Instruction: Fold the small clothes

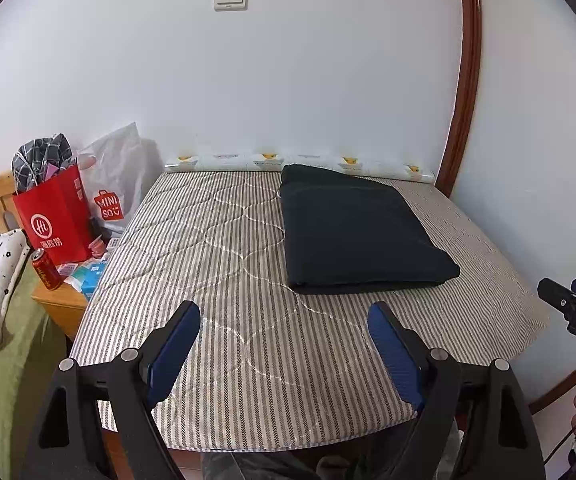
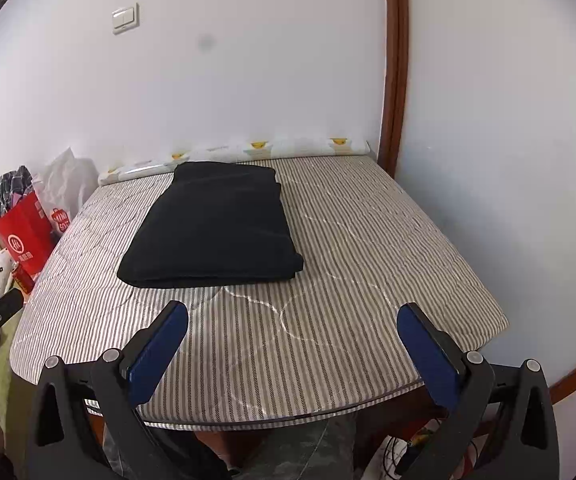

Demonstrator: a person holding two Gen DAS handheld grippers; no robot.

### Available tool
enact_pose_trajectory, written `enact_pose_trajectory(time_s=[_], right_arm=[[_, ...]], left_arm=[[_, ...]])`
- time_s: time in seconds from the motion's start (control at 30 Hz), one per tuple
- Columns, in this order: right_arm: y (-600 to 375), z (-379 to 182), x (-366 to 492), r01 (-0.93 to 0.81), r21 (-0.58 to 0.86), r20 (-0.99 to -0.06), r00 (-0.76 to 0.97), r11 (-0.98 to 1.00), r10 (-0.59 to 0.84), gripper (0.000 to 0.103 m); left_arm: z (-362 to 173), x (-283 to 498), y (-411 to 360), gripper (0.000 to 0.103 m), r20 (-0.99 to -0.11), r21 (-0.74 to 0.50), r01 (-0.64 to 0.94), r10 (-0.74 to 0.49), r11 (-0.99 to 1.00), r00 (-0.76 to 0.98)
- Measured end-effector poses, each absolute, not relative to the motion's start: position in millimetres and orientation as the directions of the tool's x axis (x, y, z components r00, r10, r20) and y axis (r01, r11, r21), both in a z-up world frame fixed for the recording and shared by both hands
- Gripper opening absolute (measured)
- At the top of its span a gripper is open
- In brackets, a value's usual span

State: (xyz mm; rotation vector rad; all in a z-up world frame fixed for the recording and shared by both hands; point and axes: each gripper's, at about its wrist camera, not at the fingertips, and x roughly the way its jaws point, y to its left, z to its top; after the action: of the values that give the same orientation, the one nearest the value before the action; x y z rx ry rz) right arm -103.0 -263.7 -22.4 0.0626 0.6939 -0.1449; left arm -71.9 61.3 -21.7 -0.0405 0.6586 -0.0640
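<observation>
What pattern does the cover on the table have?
Thin grey and white stripes on the table cover, with pale curved quilting lines; clearest in the right wrist view.

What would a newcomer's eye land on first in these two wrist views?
First, the dark folded garment, lying flat on the striped quilted pad toward the wall, apart from both claws. Next, the left claw and right claw, both open and empty over the pad's near edge. Then the red paper bag among the clutter on the wooden nightstand at the left.
</observation>
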Motion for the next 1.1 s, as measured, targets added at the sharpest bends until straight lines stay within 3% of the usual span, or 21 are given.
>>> enact_pose_trajectory(time_s=[1.1], right_arm=[[-267,-34,-100,0.167,0.025,-0.667,0.737,0.986,-0.108,0.103]], left_arm=[[-28,-69,62,0.085,-0.622,-0.064,0.040,-0.071,0.997,0.780]])
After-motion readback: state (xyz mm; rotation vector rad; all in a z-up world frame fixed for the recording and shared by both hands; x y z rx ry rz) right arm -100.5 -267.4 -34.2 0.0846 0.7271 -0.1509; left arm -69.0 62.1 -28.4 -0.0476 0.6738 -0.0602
